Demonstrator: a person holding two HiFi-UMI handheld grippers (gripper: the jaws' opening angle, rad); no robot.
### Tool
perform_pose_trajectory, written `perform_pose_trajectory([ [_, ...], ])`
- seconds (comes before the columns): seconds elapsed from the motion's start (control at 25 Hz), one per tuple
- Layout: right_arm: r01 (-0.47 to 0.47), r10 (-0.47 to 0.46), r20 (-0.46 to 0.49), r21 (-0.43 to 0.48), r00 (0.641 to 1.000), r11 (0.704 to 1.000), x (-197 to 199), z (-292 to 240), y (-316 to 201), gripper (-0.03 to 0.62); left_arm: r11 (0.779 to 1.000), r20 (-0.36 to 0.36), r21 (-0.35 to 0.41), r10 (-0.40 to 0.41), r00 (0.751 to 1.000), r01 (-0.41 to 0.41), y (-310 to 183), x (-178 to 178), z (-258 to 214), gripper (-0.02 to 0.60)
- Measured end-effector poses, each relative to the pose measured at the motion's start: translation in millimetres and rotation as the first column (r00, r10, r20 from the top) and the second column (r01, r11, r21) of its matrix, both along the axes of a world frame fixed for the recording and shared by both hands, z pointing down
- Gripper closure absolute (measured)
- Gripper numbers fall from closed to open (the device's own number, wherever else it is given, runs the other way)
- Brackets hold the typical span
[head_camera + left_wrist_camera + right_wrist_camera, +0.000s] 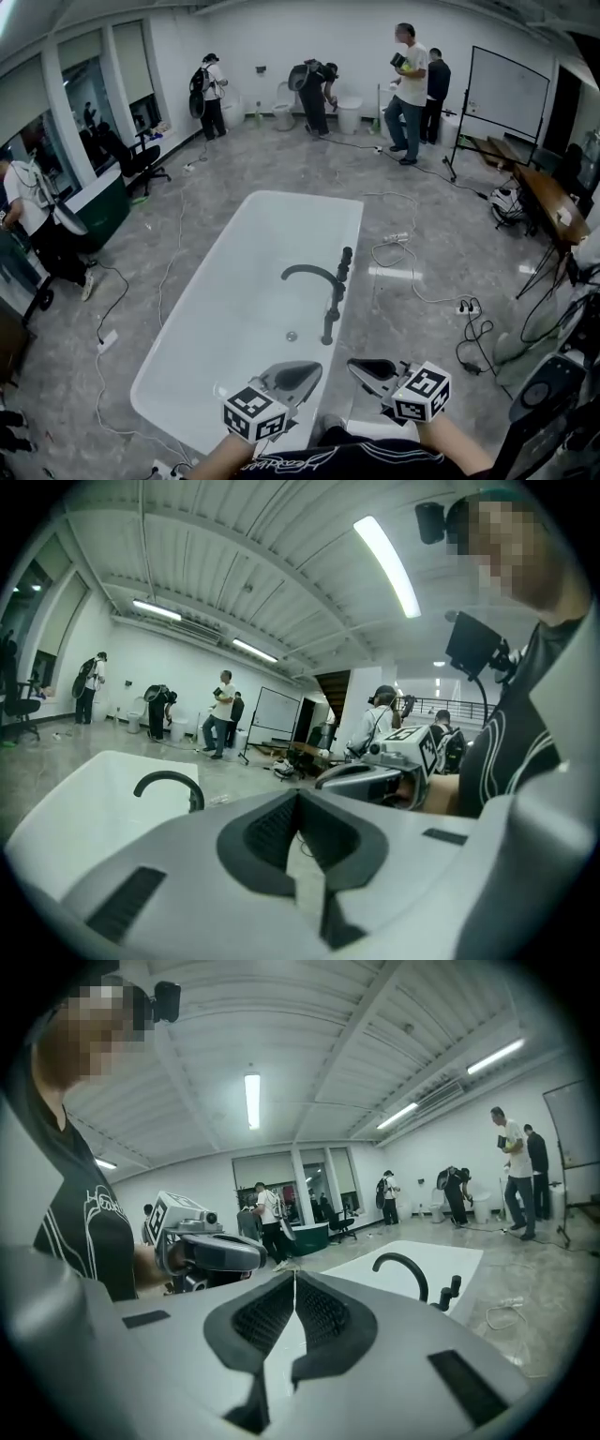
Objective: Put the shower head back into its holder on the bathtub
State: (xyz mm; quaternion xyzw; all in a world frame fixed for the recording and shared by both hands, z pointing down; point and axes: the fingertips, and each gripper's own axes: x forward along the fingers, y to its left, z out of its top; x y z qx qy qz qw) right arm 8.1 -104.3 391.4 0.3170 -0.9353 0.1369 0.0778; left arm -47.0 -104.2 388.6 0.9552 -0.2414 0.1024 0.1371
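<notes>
Here, the left gripper and right gripper are both closed tight, empty, near the bathtub.

We see a grey floor strewn with white cables and a power strip. By the far wall, several people stand near toilets. A whiteboard stands at right, a black office chair at left.
</notes>
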Motion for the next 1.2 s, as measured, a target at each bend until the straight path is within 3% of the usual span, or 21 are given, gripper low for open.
perform_pose_trajectory([
  [0.24,0.002,-0.002,0.028,0.006,1.0,1.0,-5.3,-13.1,14.7,0.58,1.0,0.009,0.023,0.01,1.0,-0.011,14.5,5.8,-11.5,0.577],
  [0.48,0.004,-0.004,-0.025,0.021,1.0,1.0,-13.9,-7.9,17.6,0.58,1.0,-0.019,0.014,0.008,1.0,-0.008,13.9,1.8,-13.7,0.577],
  [1.2,0.007,-0.007,-0.038,0.017,0.999,1.0,-17.3,-9.2,33.7,0.581,1.0,-0.039,0.024,0.012,0.999,-0.011,25.1,-0.2,-17.3,0.577],
])
